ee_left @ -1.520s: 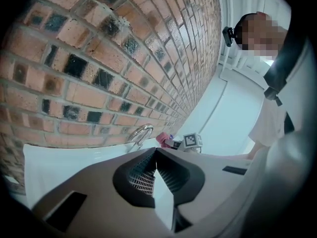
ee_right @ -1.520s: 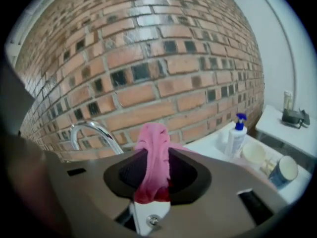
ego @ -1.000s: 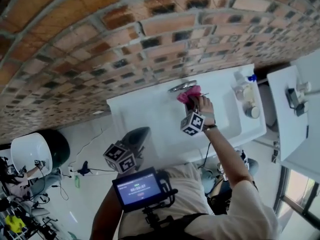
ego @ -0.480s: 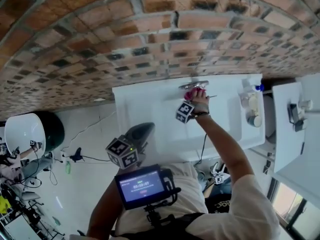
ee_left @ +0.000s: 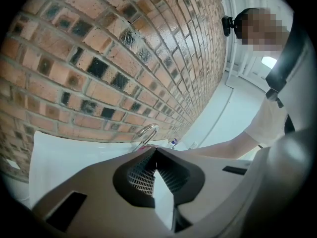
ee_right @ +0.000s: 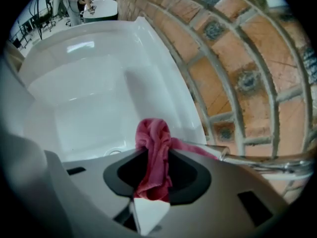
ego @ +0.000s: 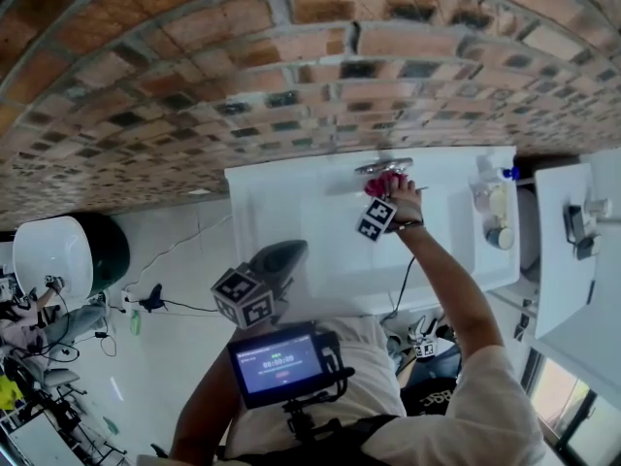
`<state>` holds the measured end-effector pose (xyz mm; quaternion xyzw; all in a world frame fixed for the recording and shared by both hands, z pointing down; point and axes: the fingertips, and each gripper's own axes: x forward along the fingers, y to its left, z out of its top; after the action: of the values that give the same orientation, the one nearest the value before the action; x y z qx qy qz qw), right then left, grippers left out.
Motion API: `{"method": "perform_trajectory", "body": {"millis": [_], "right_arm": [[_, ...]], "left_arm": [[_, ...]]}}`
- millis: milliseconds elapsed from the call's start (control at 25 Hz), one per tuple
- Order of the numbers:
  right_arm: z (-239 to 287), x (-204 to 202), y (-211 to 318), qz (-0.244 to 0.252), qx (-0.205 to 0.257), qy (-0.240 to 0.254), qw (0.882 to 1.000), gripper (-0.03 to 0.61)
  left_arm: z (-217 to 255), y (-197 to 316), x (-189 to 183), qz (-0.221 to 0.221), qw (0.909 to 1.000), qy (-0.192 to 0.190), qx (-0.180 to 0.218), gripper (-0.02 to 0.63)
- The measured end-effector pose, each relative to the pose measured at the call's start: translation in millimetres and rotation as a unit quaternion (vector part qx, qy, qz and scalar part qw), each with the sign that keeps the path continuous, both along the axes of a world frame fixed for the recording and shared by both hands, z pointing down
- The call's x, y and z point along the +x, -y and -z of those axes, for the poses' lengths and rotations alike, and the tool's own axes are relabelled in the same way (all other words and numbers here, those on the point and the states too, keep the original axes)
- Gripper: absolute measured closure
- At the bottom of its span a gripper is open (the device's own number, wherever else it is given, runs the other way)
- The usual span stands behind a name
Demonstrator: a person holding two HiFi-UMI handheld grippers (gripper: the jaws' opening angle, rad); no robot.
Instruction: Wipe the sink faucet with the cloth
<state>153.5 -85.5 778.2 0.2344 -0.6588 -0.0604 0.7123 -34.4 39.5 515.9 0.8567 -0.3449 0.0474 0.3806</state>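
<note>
Wiping looks partway done: the right gripper [ee_right: 152, 185] has its fingers clamped on the cloth [ee_right: 154, 148] at the faucet [ee_right: 257, 158]. The left gripper [ee_left: 154, 158] has its fingers closed on nothing.

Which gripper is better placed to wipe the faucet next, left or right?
Right. The right gripper is shut on the pink cloth, right at the faucet. The left gripper is shut and empty, and hangs well short of the faucet.
</note>
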Motion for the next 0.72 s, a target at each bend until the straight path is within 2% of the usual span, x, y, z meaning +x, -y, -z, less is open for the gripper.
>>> {"method": "perform_trajectory", "body": {"millis": [200,440,720], "right_arm": [[25,5,1,-0.044,0.005,0.054,0.998,0.448],[49,27,4,-0.102,-0.01,0.108,0.989,0.449],[57,51,9,-0.136,-0.012,0.121,0.983,0.453]], "left_arm": [[-1,0,-3,0.006,0.9999,-0.003,-0.008,0.614],[-2,1,1,0.001,1.0,-0.003,-0.006,0.614],[-2,2,9,-0.006,1.0,-0.005,-0.005,0.614]]}}
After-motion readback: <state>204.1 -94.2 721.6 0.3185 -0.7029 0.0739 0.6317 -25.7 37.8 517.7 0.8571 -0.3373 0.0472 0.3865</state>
